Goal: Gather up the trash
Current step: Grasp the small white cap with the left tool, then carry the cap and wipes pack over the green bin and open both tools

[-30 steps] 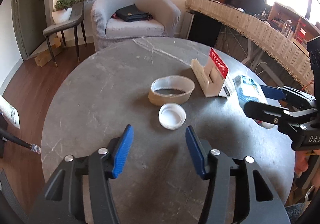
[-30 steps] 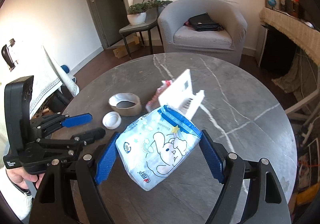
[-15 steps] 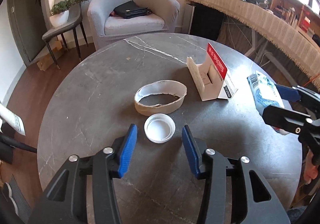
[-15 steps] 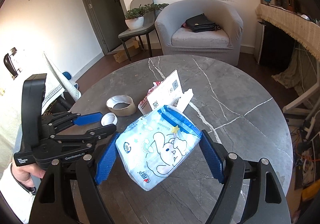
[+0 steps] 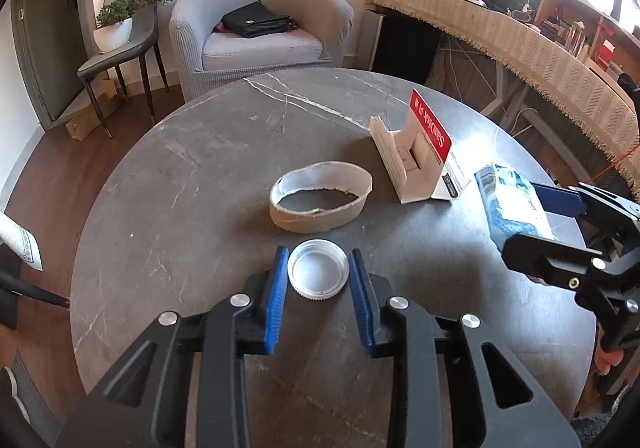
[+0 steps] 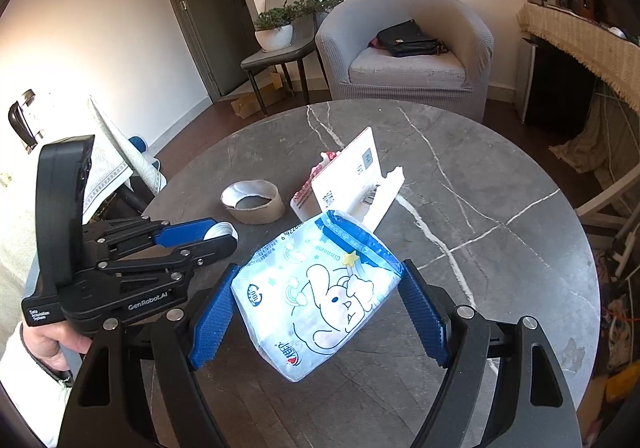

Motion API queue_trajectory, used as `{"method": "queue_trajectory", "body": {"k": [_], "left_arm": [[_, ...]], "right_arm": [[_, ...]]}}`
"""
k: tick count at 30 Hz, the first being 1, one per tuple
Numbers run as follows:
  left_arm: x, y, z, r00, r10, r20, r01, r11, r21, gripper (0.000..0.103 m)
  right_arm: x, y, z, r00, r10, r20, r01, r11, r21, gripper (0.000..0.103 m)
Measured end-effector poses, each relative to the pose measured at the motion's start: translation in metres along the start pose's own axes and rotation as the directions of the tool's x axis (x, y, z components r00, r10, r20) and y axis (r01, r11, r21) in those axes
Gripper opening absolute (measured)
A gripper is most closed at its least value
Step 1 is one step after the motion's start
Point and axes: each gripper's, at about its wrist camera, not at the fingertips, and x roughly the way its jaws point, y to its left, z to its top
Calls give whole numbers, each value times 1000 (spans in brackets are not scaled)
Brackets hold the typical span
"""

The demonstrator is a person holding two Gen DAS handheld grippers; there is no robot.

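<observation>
A white plastic lid [image 5: 318, 269] lies on the round grey table [image 5: 208, 168]. My left gripper [image 5: 319, 264] has closed around the lid, its blue pads touching both sides. Behind it lies a cardboard tape ring [image 5: 320, 201], and to the right an opened red and white card box [image 5: 420, 154]. My right gripper [image 6: 320, 284] is shut on a blue and white tissue pack [image 6: 320, 292] with a rabbit drawing, held above the table. That pack also shows in the left wrist view [image 5: 514, 204]. The left gripper [image 6: 216, 236] shows in the right wrist view beside the tape ring [image 6: 253, 202].
A grey armchair [image 5: 260, 28] with a black bag stands beyond the table. A chair with a potted plant [image 5: 120, 24] stands to its left. A long desk with a fringed cloth [image 5: 520, 44] runs along the right. The table edge is near on the left.
My left gripper moved forward over the table and narrowed its jaws onto the white lid. My right gripper kept hold of the tissue pack and barely shifted.
</observation>
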Motion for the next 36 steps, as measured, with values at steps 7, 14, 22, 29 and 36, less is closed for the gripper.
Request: {"method": "queue_trajectory", "body": {"k": [7,14,22,29,36], "left_arm": [[-16,9,-15,1000,8,-3,-8,1000,-20,33],[-54,32,-38,999,35,30,-34,998,-47,33],[-96,76,-64,993,107,53,-102,991,-90,33],[-110,122,-90,987,161,21,-156,976,-154,33],[-93,150,-132,978,187,-88,-200,967,-159,33]], "right_arm": [[-1,20,4,1000,9,15,-9,1000,4,80],[0,60,1,999,44,24,-44,999,-25,80],[12,108,-1,996,89,6,-89,993,-79,80],[21,156,3,992,125,-9,-125,980,-158,80],[27,197,8,982,188,-21,-188,961,-201,80]]}}
